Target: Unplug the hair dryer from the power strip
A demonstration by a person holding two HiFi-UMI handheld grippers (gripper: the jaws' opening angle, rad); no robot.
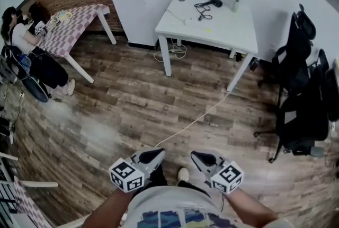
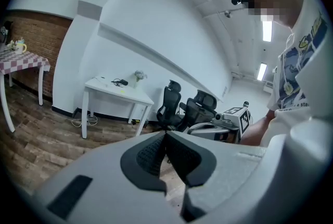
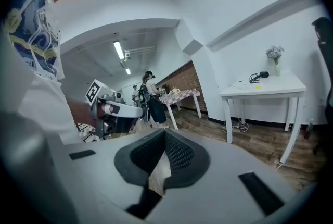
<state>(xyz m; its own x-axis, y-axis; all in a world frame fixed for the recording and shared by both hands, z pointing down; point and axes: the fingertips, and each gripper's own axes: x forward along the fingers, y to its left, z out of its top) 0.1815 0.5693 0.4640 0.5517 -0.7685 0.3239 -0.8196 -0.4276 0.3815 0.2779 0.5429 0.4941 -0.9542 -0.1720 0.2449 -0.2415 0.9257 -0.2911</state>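
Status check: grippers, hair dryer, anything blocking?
Left gripper and right gripper shut, empty, held low. Hair dryer on the white table across the room, untouched. White cable on the floor between; power strip not made out.
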